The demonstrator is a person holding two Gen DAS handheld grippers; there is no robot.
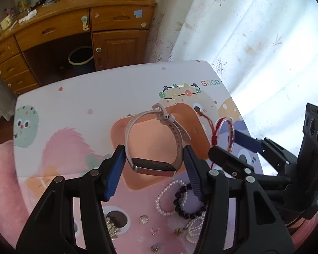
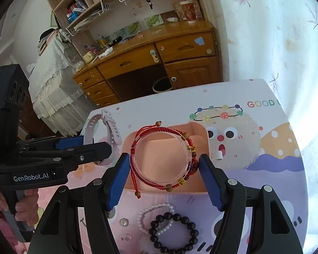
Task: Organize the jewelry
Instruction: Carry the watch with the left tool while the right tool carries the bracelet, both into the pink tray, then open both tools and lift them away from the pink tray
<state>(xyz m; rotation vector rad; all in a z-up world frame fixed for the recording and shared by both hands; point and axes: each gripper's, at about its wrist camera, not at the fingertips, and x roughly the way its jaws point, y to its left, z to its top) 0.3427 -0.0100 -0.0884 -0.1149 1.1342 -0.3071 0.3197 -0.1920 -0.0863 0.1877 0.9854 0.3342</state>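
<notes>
My left gripper [image 1: 153,167] is shut on a pale pink wristwatch [image 1: 152,166], held by its dark face above an open peach tray [image 1: 196,124]. The watch also shows in the right wrist view [image 2: 108,131]. My right gripper [image 2: 164,167] is shut on a clear bangle with a red braided cord bracelet [image 2: 159,156], held above the same tray [image 2: 198,131]. The bangle also shows in the left wrist view [image 1: 224,134], to the right of the watch.
On the cartoon-print table [image 2: 265,148] in front of the tray lie a white pearl bracelet [image 2: 150,211], a dark bead bracelet [image 2: 180,232], another pearl strand [image 1: 193,228] and several small rings [image 1: 143,219]. A wooden desk [image 2: 159,48] stands beyond; a curtain [image 2: 275,31] hangs right.
</notes>
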